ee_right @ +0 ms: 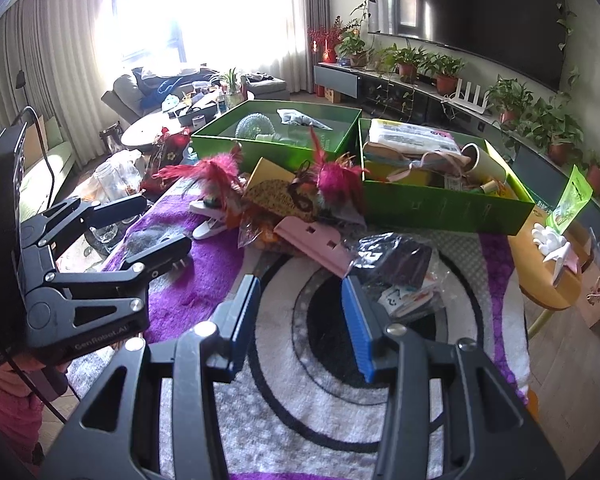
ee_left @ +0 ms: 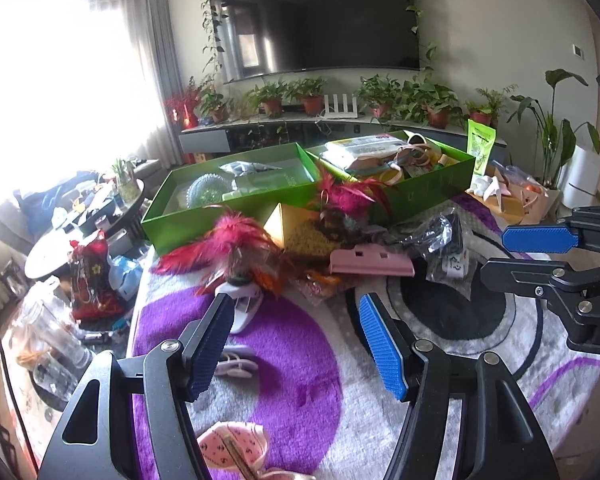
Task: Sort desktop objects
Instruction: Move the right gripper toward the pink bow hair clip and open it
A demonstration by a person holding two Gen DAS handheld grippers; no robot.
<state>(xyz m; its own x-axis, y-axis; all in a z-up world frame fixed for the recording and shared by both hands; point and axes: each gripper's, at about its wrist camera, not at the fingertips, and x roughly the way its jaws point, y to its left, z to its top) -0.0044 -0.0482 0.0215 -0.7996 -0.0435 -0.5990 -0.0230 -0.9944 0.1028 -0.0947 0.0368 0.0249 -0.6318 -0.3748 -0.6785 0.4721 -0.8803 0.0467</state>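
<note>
- the left hand-held gripper [ee_left: 296,344] is hovering over the purple patch of the fuzzy cover on the surface [ee_left: 300,380], its blue pads spread wide with nothing between them.
- the right hand-held gripper [ee_right: 300,320] is hanging over the black-and-white rings of the same cover, its pads standing moderately apart and gripping nothing.
- two green boxes are sitting side by side along the far edge of the surface: the left green box [ee_left: 228,208] is holding a clear spiky ball [ee_left: 204,192] and a few packets, and the right green box [ee_left: 424,192] is lying heaped with packets and straps.
- a heap of loose things is waiting in front of the boxes, in the middle of the surface: two pink feather shuttlecocks [ee_left: 236,240], a yellow pyramid-shaped box [ee_left: 288,224], a pink clip [ee_left: 370,266] and a dark plastic bag [ee_left: 444,240].
- a white clip [ee_left: 244,300] is lying just beyond the left gripper's left pad, beside the nearer shuttlecock.
- a pale hair clip [ee_left: 236,364] is resting on the purple patch near that pad.
- a pink patterned ribbon [ee_left: 228,448] is lying at the near edge of the surface.
</note>
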